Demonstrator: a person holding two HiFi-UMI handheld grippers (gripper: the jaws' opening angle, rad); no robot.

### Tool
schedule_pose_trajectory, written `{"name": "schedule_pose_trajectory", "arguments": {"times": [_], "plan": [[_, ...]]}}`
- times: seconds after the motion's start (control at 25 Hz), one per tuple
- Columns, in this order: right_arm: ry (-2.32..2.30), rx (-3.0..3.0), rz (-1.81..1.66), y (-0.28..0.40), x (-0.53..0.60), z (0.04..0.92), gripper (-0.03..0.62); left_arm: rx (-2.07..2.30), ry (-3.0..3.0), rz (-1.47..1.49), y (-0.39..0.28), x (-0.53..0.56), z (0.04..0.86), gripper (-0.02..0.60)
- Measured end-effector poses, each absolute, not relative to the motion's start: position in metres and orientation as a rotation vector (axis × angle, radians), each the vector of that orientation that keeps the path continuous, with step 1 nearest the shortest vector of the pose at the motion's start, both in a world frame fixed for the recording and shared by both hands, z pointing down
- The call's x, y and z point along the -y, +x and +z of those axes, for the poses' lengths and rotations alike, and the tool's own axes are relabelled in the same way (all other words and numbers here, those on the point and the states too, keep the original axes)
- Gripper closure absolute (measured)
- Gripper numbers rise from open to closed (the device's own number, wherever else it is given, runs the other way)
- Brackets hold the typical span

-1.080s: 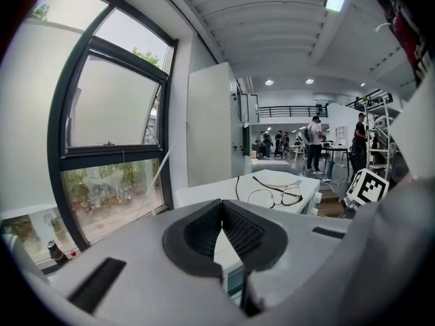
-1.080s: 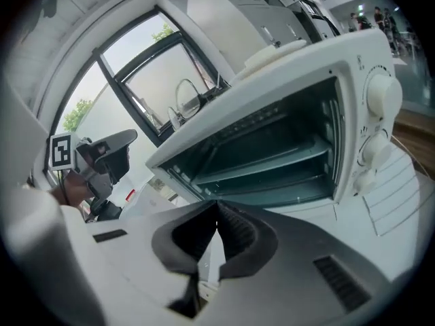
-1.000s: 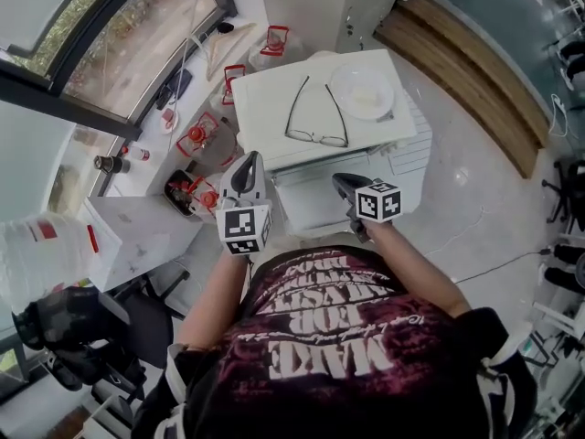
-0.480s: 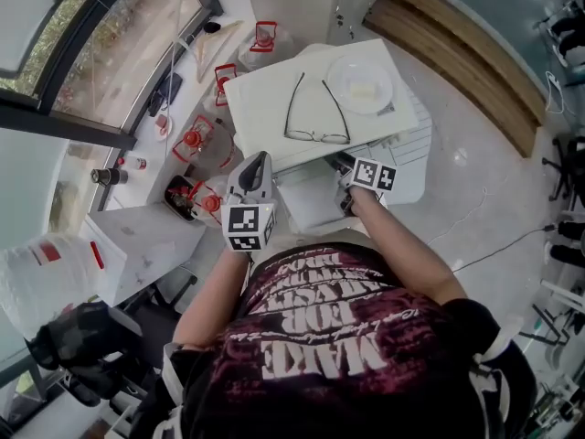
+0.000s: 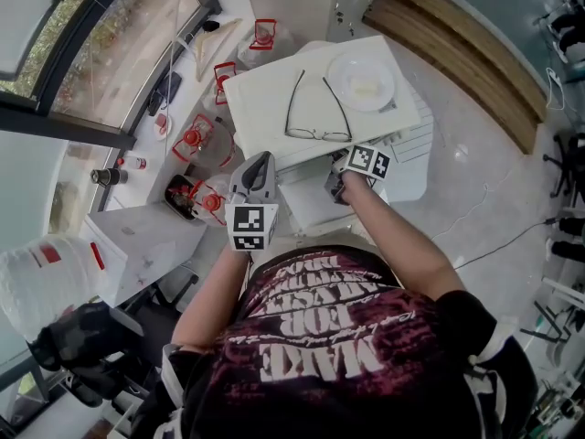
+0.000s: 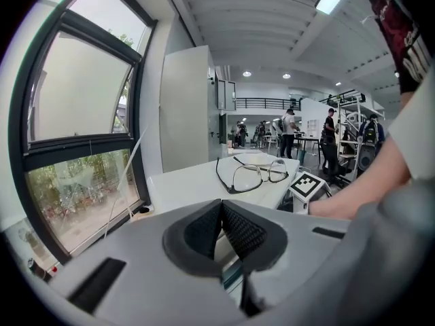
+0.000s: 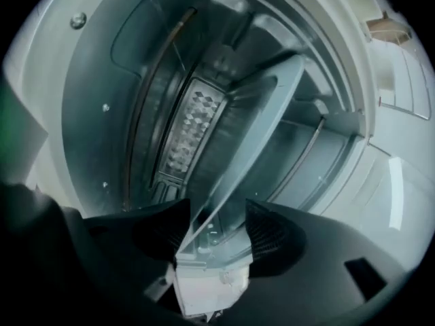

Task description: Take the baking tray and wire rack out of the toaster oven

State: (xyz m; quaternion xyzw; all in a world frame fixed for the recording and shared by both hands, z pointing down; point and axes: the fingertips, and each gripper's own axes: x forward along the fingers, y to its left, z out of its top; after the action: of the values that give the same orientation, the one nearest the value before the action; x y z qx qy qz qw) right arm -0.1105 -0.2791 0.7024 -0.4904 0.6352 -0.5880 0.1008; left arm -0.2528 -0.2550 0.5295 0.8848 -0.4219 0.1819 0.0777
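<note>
Right claw (image 7: pixel 217 226) is reaching into the mouth of the oven (image 5: pixel 265 108), its jaws standing partly apart after just opening. The thin rim of the tray (image 7: pixel 253 131) is running between the pads, which are not pressing on it. The tray is sitting inside the oven, its far end fading into the dim cavity. Thin rods (image 7: pixel 307 156) are showing along the walls, but whether they are part of the rack is hard to tell. In the head view the marker cube (image 5: pixel 369 161) is hiding these jaws. The left claw (image 6: pixel 221 208) is hovering by the oven's left corner, pads together, gripping nothing. Glasses (image 5: pixel 315 108) and a plate (image 5: pixel 363 82) are lying on top.
</note>
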Motion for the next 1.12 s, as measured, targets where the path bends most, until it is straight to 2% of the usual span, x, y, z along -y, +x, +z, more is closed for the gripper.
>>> {"name": "schedule_pose_trajectory", "arguments": {"times": [0.04,0.08,0.16,0.72,0.84,0.88,0.92,1.04,1.12], "plan": [[-1.423,-1.859,-1.732,-0.113,0.283,0.7,0.346,1.258,2.658,0.56,-0.252,0.255,0.53,0.575],[-1.395,-1.846,-1.726,-0.115,0.286,0.698,0.416,1.254,2.661,0.561,-0.252,0.255,0.53,0.575],[-1.356,-1.858,-1.697,-0.117,0.288,0.695,0.499,1.242,2.654,0.539,-0.251,0.255,0.53,0.575],[-1.302,-1.891,-1.765,-0.115,0.191,0.695,0.503,1.233,2.666,0.557,-0.251,0.255,0.532,0.575],[-1.297,-1.908,-1.745,-0.114,0.194,0.698,0.474,1.236,2.669,0.57,-0.25,0.255,0.533,0.575],[-1.287,-1.897,-1.742,-0.115,0.199,0.7,0.372,1.235,2.67,0.577,-0.249,0.255,0.533,0.575],[-1.275,-1.875,-1.74,-0.116,0.206,0.701,0.297,1.235,2.67,0.582,-0.249,0.255,0.533,0.575],[-1.275,-1.805,-1.714,-0.114,0.226,0.708,0.269,1.232,2.671,0.586,-0.25,0.254,0.532,0.575],[-1.293,-1.766,-1.682,-0.109,0.238,0.713,0.285,1.23,2.681,0.594,-0.249,0.254,0.533,0.575]]}}
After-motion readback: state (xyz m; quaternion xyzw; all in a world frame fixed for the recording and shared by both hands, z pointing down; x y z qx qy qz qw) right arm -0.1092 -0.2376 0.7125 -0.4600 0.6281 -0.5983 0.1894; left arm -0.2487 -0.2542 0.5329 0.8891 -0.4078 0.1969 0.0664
